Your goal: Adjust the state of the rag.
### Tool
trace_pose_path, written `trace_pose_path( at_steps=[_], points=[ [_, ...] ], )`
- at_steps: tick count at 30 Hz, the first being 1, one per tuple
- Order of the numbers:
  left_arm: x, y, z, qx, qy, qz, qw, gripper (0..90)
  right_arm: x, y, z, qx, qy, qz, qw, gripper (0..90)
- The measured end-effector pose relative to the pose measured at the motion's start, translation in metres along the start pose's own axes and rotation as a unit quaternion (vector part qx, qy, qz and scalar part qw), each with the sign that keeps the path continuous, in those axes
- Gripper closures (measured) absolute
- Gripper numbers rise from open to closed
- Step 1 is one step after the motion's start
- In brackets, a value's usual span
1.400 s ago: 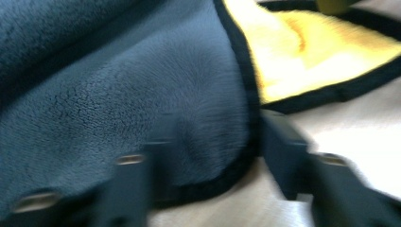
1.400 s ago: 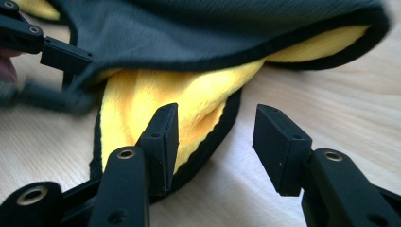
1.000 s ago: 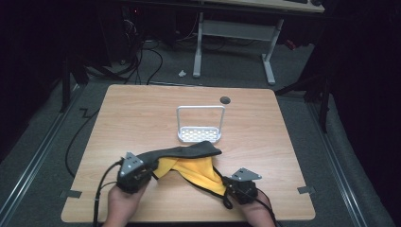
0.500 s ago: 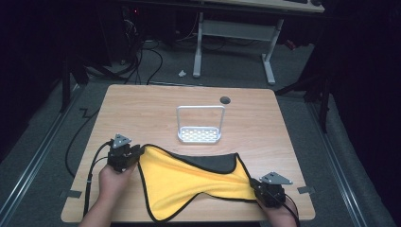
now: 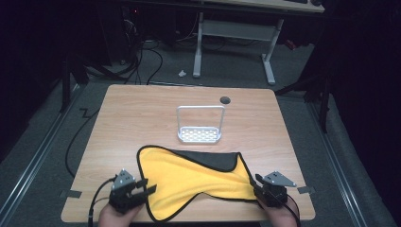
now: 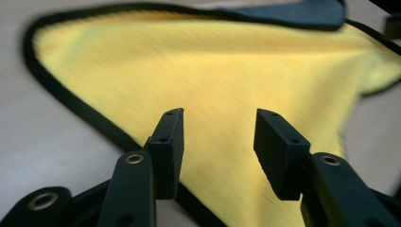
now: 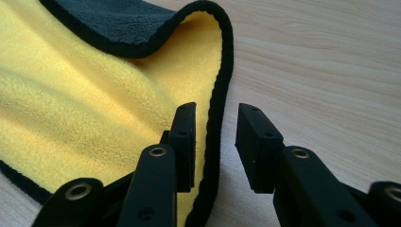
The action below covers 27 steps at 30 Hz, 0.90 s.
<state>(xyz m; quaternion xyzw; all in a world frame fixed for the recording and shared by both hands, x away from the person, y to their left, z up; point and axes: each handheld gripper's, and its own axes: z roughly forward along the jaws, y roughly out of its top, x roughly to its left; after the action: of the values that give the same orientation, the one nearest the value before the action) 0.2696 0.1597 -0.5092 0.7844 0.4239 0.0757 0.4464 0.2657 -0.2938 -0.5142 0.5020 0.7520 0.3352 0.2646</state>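
Both jaws gape apart: left gripper (image 5: 142, 188) and right gripper (image 5: 257, 185) flank the yellow microfibre cloth (image 5: 189, 177) at the table's (image 5: 142, 109) near edge.

Wooden table (image 5: 142, 118) — light grain, rounded corners, a dark round grommet (image 5: 225, 100) near the far edge. On it: a white wire rack (image 5: 199, 127) at centre, upright; nearer the person, a yellow cloth (image 5: 189, 177) with black edging, spread flat — far right corner folded over, showing dark grey.
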Motion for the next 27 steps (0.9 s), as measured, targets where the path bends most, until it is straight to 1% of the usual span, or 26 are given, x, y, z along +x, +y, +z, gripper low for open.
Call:
trace_pose_path(
  at_steps=[1,2,3,4,5,6,7,8,9,10,11,12,13,14,16,17,18,19,20,21,22,23,25,26,27],
  points=[
    [-0.004,-0.001,-0.001,0.001,0.003,0.006,1.0000,52.1,0.000,0.000,0.000,0.000,0.000,0.000,1.0000,69.4],
    [-0.004,-0.001,-0.001,0.001,0.003,0.006,1.0000,51.3,0.000,0.000,0.000,0.000,0.000,0.000,1.0000,69.4],
    [-0.007,-0.003,-0.004,-0.006,0.009,0.009,0.9999,51.2,0.000,0.000,0.000,0.000,0.000,0.003,1.0000,69.5],
    [-0.007,-0.005,-0.005,-0.004,0.003,0.000,1.0000,49.8,0.000,0.000,0.000,0.001,-0.001,0.003,1.0000,69.6],
    [-0.007,-0.005,-0.005,-0.004,0.003,0.000,1.0000,48.9,0.000,0.000,0.000,0.001,-0.001,0.003,1.0000,69.6],
    [-0.012,-0.010,-0.008,-0.006,-0.009,-0.008,0.9999,48.6,-0.001,-0.001,0.000,0.001,-0.002,0.003,1.0000,69.7],
    [-0.012,-0.010,-0.008,-0.006,-0.009,-0.008,0.9999,49.0,-0.001,-0.001,0.000,0.001,-0.002,0.003,1.0000,69.7],
    [-0.026,-0.014,-0.010,-0.005,-0.012,0.013,0.9998,51.0,-0.001,-0.001,-0.001,-0.001,-0.004,0.005,1.0000,69.6],
    [-0.032,-0.016,-0.009,-0.001,-0.024,0.026,0.9994,57.1,0.000,-0.001,-0.001,-0.002,-0.003,0.006,1.0000,69.7],
    [-0.038,-0.018,-0.009,0.001,-0.031,0.036,0.9988,64.1,-0.001,-0.001,-0.001,-0.002,-0.003,0.005,1.0000,69.7],
    [-0.038,-0.018,-0.009,0.001,-0.031,0.036,0.9988,65.0,0.000,-0.001,0.000,-0.001,-0.002,0.006,1.0000,69.7],
    [-0.047,-0.022,-0.003,0.017,-0.032,0.051,0.9981,64.6,0.000,-0.001,0.000,-0.001,0.000,0.004,1.0000,69.7],
    [-0.047,-0.022,-0.003,0.017,-0.032,0.051,0.9981,62.7,0.000,-0.001,0.000,-0.001,0.000,0.004,1.0000,69.7],
    [-0.050,-0.024,0.001,0.026,-0.028,0.058,0.9976,62.7,0.000,-0.001,0.001,0.001,0.001,0.005,1.0000,69.7],
    [-0.052,-0.028,0.011,0.045,-0.022,0.068,0.9964,57.8,0.001,-0.001,0.001,0.001,0.002,0.003,1.0000,69.7],
    [-0.053,-0.030,0.017,0.055,-0.014,0.078,0.9954,55.5,0.002,-0.001,0.001,0.001,0.003,0.002,1.0000,69.7],
    [-0.055,-0.032,0.019,0.043,0.004,0.099,0.9941,58.8,0.002,-0.001,0.001,0.001,0.005,0.002,1.0000,69.7],
    [-0.055,-0.032,0.019,0.043,0.004,0.099,0.9941,63.8,0.002,-0.001,0.001,0.001,0.005,0.002,1.0000,69.7],
    [-0.055,-0.033,0.016,0.047,0.019,0.129,0.9903,71.0,0.002,-0.002,0.001,0.003,0.006,0.002,1.0000,69.6],
    [-0.055,-0.033,0.016,0.047,0.019,0.129,0.9903,73.6,0.002,-0.002,0.001,0.003,0.006,0.002,1.0000,69.6],
    [-0.048,-0.035,0.009,0.053,0.004,0.115,0.9919,75.2,0.002,-0.002,0.001,0.003,0.007,0.005,1.0000,69.6],
    [-0.048,-0.035,0.009,0.053,0.004,0.115,0.9919,75.2,0.002,-0.002,0.001,0.003,0.007,0.005,1.0000,69.6],
    [-0.038,-0.037,0.002,0.055,-0.006,0.097,0.9938,74.9,0.003,0.000,0.000,-0.001,0.014,0.010,0.9998,69.6],
    [-0.033,-0.039,-0.002,0.056,-0.015,0.083,0.9948,73.8,0.008,0.006,0.001,-0.007,0.031,0.010,0.9994,68.2],
    [-0.026,-0.042,-0.009,0.056,-0.021,0.072,0.9956,73.5,0.011,0.010,0.002,-0.010,0.044,0.008,0.9989,67.2]
  ],
)
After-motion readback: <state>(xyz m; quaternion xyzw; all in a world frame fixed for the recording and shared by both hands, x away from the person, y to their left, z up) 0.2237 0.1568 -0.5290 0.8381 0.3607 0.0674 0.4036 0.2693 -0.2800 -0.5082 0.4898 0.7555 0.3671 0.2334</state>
